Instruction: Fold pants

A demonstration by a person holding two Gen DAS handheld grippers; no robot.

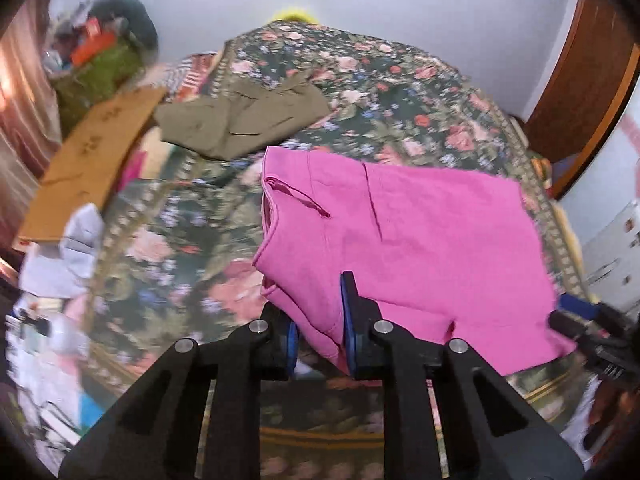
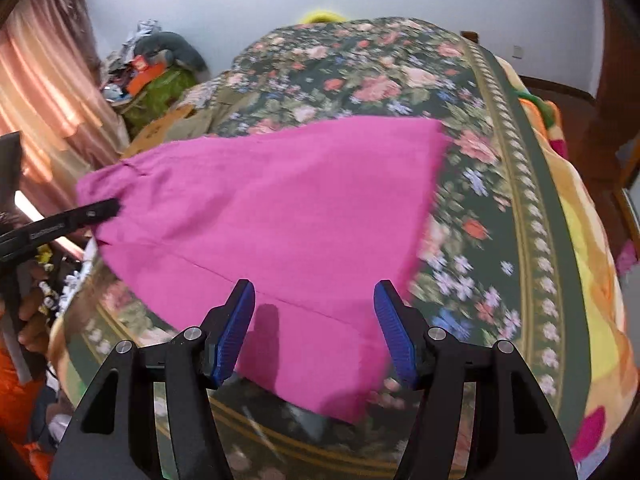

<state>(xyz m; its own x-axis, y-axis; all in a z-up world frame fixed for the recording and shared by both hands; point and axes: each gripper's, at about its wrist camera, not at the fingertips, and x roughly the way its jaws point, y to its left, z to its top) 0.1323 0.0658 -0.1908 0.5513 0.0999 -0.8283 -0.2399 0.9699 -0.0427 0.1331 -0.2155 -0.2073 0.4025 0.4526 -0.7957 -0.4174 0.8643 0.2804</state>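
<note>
Pink pants (image 1: pixel 404 240) lie partly folded on the floral bedspread (image 1: pixel 168 248). My left gripper (image 1: pixel 320 324) is shut on the pants' near left edge, with pink cloth pinched between its blue pads. In the right wrist view the pants (image 2: pixel 280 208) spread across the bed, and my right gripper (image 2: pixel 314 328) is open just above their near edge, holding nothing. The left gripper (image 2: pixel 100 210) shows at the pants' left edge. The right gripper (image 1: pixel 580 316) shows at the right edge of the left wrist view.
Olive folded pants (image 1: pixel 240 120) lie farther back on the bed. A cardboard sheet (image 1: pixel 92 152) and a pile of clutter (image 1: pixel 100 48) sit at the left. A wooden door (image 1: pixel 580 80) stands at the right. The bed's right edge has an orange blanket (image 2: pixel 580 240).
</note>
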